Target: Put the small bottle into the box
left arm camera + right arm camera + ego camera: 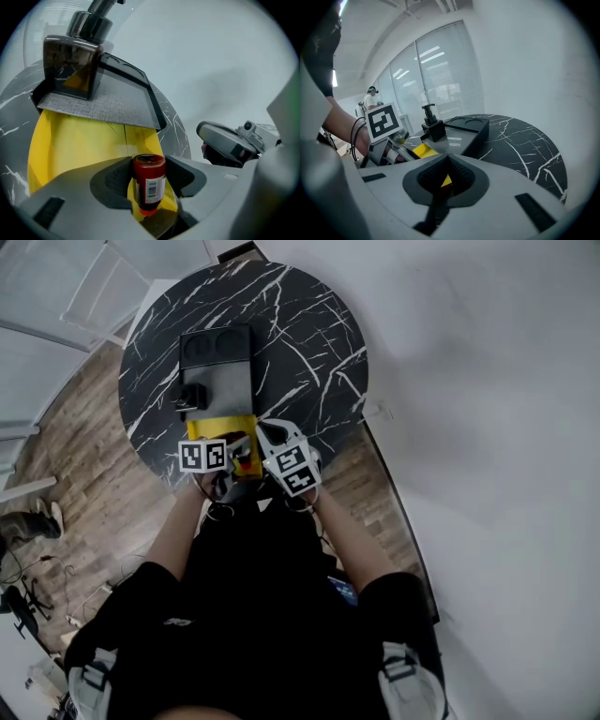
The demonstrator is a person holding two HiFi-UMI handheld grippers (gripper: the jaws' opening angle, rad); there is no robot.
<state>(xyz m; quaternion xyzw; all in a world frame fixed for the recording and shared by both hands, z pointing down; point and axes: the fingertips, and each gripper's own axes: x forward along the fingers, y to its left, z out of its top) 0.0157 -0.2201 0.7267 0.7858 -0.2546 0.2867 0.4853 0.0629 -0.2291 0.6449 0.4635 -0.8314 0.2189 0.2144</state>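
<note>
Left gripper [148, 174]: jaws closed on the small red bottle [150, 187], gripped at mid-body. The bottle's long axis stands roughly upright across the jaws, orange end lowermost. The yellow box [70, 145] lies directly beyond and beneath the bottle. Right gripper [447, 177]: jaws together, empty, just beside the left. Judgement: the left gripper has only to lower and release, with no sideways travel
</note>
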